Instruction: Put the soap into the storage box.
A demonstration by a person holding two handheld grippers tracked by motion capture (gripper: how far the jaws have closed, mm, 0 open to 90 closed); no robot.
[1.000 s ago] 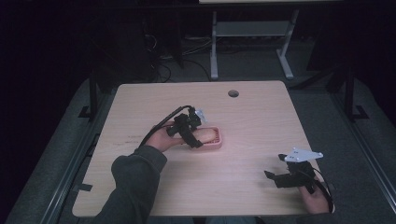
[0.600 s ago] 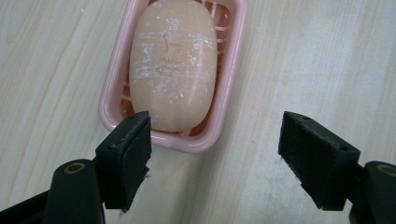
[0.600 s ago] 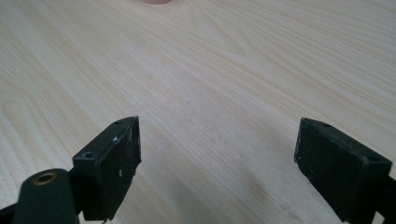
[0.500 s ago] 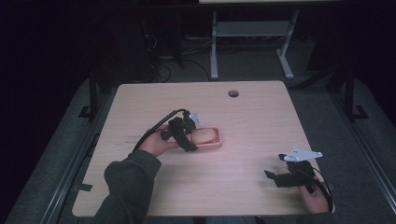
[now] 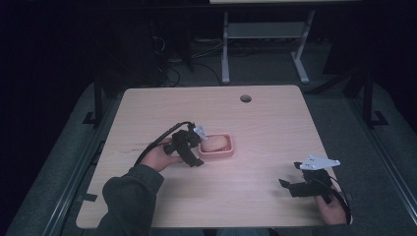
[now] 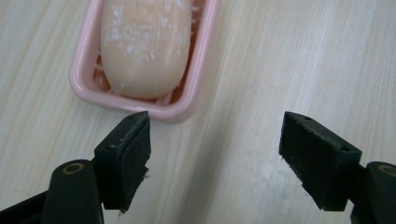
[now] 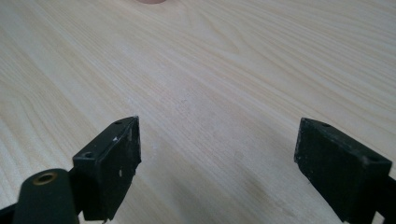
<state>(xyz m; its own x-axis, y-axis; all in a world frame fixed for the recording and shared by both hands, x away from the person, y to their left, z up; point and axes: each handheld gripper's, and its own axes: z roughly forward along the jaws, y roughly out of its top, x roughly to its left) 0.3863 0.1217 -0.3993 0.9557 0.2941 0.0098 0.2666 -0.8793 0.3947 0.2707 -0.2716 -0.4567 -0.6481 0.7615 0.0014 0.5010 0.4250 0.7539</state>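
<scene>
Both grippers empty, jaws apart: left gripper (image 6: 215, 154) beside pink soap dish (image 6: 187, 105), soap bar (image 6: 144, 42) seated; right gripper (image 7: 217, 168) idle.

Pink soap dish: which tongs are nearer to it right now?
Left. The left tongs sit open right beside the pink soap dish; the right tongs rest open far off near the table's right front.

Dish (image 6: 196, 88): pink, glossy. Soap (image 6: 144, 42): peach-orange w/ white powdery speckles. Table (image 5: 265, 128): pale wood, fine straight grain; dark round hole (image 5: 245, 98) nr far edge. L gripper (image 6: 212, 154) and R gripper (image 7: 217, 163): black jaws. R gripper top plate (image 5: 317, 162): light grey. Sleeve (image 5: 130, 196): dark grey-green. Floor (image 5: 344, 113): grey.
</scene>
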